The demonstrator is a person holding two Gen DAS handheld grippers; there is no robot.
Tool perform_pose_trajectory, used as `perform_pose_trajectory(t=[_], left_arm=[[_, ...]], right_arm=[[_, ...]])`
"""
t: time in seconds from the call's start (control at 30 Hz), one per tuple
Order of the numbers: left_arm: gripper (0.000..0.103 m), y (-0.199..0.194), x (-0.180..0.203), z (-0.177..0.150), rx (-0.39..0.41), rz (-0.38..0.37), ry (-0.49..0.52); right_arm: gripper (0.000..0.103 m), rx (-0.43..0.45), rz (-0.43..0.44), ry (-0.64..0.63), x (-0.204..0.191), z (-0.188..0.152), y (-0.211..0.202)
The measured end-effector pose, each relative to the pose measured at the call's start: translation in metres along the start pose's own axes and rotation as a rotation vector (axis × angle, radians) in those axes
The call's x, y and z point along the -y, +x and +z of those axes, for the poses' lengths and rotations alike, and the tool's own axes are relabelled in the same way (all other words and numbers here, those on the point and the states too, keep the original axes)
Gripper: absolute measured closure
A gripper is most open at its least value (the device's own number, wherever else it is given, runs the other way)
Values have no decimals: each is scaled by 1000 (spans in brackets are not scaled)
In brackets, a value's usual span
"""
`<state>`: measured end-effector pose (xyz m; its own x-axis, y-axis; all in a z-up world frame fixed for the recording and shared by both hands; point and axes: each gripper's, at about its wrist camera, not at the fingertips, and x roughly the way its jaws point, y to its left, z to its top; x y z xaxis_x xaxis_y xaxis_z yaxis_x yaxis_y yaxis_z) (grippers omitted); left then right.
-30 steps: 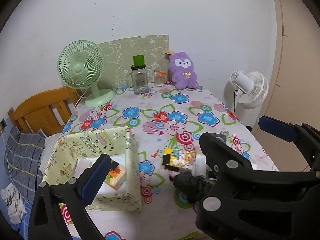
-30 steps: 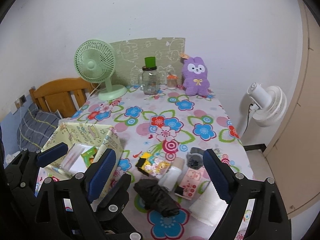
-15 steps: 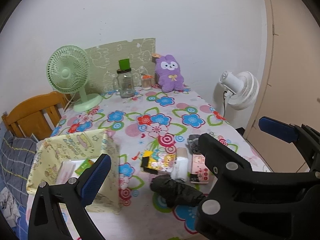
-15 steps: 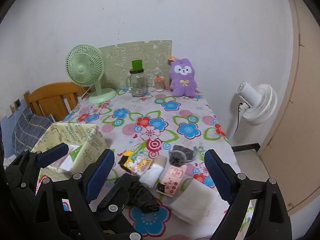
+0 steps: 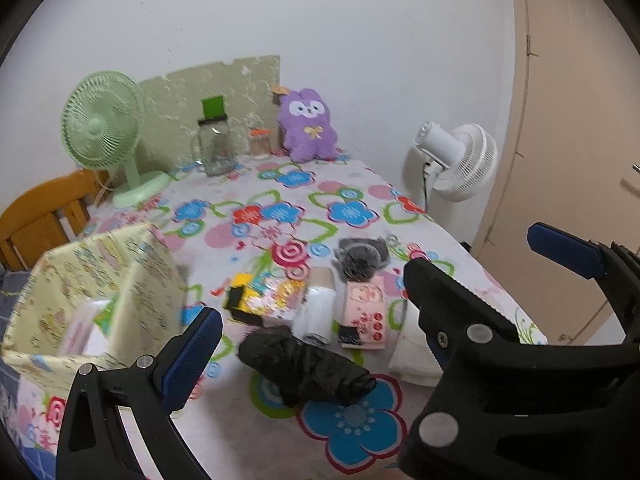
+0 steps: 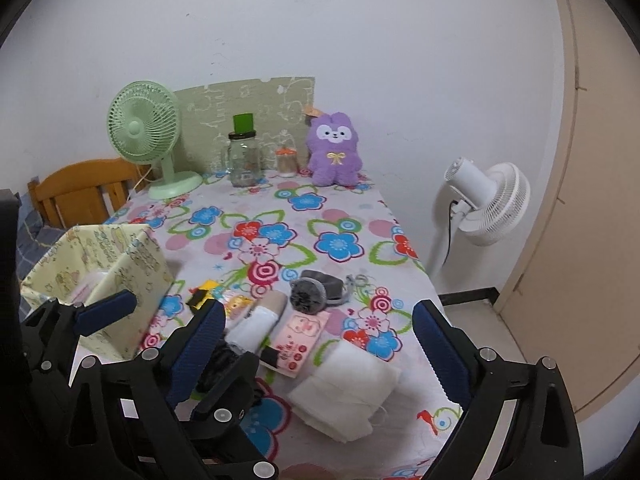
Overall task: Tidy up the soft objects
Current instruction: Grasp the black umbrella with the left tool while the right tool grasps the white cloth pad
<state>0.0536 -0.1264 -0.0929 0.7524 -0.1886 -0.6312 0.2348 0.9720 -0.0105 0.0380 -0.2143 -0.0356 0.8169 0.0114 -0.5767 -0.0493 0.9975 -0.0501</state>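
The yellow fabric box (image 5: 100, 292) is sitting left of the black cloth roll (image 5: 306, 364), whose long axis is running left-right. Only the right wrist view is showing the white folded cloth (image 6: 346, 390) fully. Left gripper (image 5: 376, 296) and right gripper (image 6: 320, 356) are both hovering with fingers apart.

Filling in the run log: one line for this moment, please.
left gripper: open, empty | right gripper: open, empty | black cloth: on table | yellow box: left
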Motion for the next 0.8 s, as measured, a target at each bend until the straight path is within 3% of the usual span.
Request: perform_pose_trajectory(t=[0.2, 0.47, 0.57, 0.8], left_arm=[[0, 17, 2, -9, -45, 13, -2], [0, 29, 4, -23, -35, 9, 39], [0, 35, 8, -34, -14, 49, 91], [0, 56, 4, -43, -76, 50, 77]], right_arm=[[5, -24, 19, 32, 8, -15, 14], [5, -30, 48, 58, 9, -30, 32], [5, -49, 50, 48, 8, -37, 41], [5, -117, 61, 73, 16, -51, 66]])
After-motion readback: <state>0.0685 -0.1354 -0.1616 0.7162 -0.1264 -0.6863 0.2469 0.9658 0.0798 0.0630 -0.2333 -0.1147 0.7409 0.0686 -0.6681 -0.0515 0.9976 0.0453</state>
